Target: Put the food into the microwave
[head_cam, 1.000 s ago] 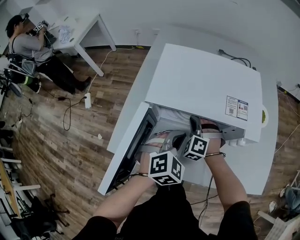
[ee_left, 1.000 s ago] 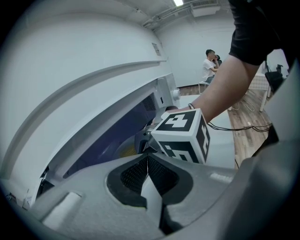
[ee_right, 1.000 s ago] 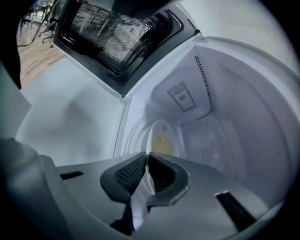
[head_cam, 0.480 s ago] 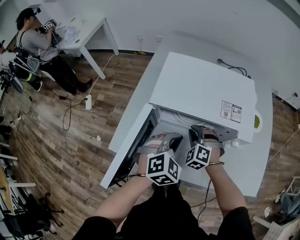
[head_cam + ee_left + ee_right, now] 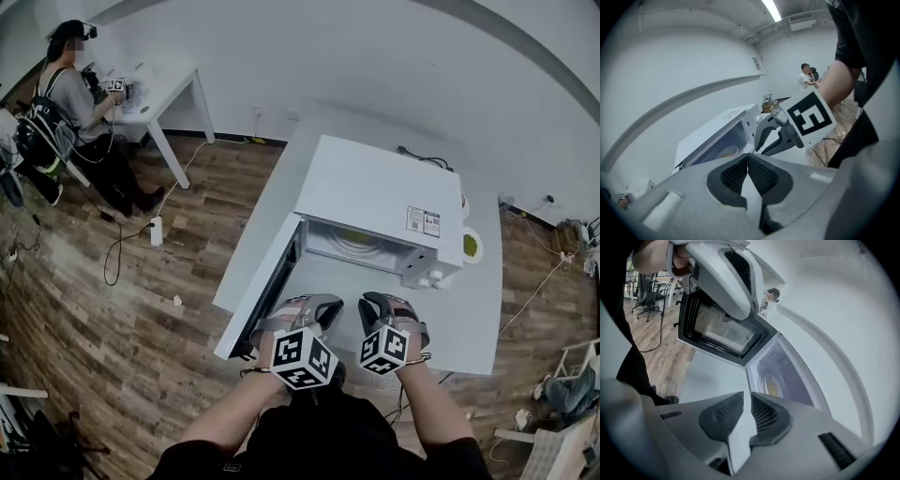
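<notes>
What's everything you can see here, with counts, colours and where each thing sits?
microwave: one, white, on table, door open
table: one, white, centre
plate: one, pale, inside microwave
food: one heap, yellow, on plate
second plate: one, white with green, right of microwave
desk: one, white, far left
person: one, grey top, seated at desk
floor: one, wood brown
left tool: one, grey, before microwave, jaws shut, empty
right tool: one, grey, beside it, jaws slightly apart, just been closing, empty
</notes>
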The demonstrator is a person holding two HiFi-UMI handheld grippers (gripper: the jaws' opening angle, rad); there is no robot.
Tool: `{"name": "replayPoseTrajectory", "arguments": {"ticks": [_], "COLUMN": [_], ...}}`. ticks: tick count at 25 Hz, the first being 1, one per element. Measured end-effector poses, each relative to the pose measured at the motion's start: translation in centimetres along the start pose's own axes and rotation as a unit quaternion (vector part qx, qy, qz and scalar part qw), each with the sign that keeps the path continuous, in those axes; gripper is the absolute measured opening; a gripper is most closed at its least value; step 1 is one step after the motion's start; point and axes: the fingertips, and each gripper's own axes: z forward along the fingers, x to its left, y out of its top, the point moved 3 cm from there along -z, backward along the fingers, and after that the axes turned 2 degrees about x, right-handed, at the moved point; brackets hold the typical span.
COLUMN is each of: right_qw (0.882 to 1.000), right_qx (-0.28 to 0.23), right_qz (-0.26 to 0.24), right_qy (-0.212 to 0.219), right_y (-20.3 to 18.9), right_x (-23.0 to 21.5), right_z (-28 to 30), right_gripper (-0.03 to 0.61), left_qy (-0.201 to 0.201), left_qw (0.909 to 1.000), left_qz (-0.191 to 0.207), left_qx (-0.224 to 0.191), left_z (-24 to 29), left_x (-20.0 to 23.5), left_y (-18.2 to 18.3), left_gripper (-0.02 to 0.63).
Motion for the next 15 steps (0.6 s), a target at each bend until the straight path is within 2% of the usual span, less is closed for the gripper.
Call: {"name": "replayPoseTrajectory", "arguments": {"ticks": [4, 7, 9, 12, 14, 15], "right_qw": [0.997, 0.990, 0.981, 0.960, 0.955, 0.954], "right_qx": [-0.028, -0.062, -0.085, -0.127, -0.148, -0.160], "right_qz": [0.065, 0.125, 0.172, 0.244, 0.253, 0.250], "right_qy": [0.006, 0.025, 0.037, 0.054, 0.046, 0.040], "right_y": [1.1, 1.8, 1.6, 0.8, 0.3, 0.0], "right_x": [1.7, 3.3, 3.5, 2.6, 1.4, 0.7], "right_z": [-4.1, -6.8, -8.7, -11.9, -14.4, -15.7], "right_gripper": [0.051, 0.044, 0.041, 0.040, 0.038, 0.038], "left_qy": [-0.001, -0.004, -0.009, -0.005, -0.002, -0.006], "left_qw": [0.9997, 0.9993, 0.9991, 0.9990, 0.9974, 0.9944], "left_qz": [0.002, -0.009, -0.018, -0.028, -0.055, -0.084], "left_qx": [-0.025, -0.035, -0.037, -0.033, -0.046, -0.063], "left_z": [-2.5, -3.6, -4.2, -5.0, -5.5, -5.8], "left_x": [-1.3, -2.1, -2.8, -4.0, -4.8, -5.2], "left_y": [0.9, 1.3, 1.5, 1.9, 2.7, 3.3], "left_gripper": [0.008, 0.008, 0.008, 0.008, 0.008, 0.008]}}
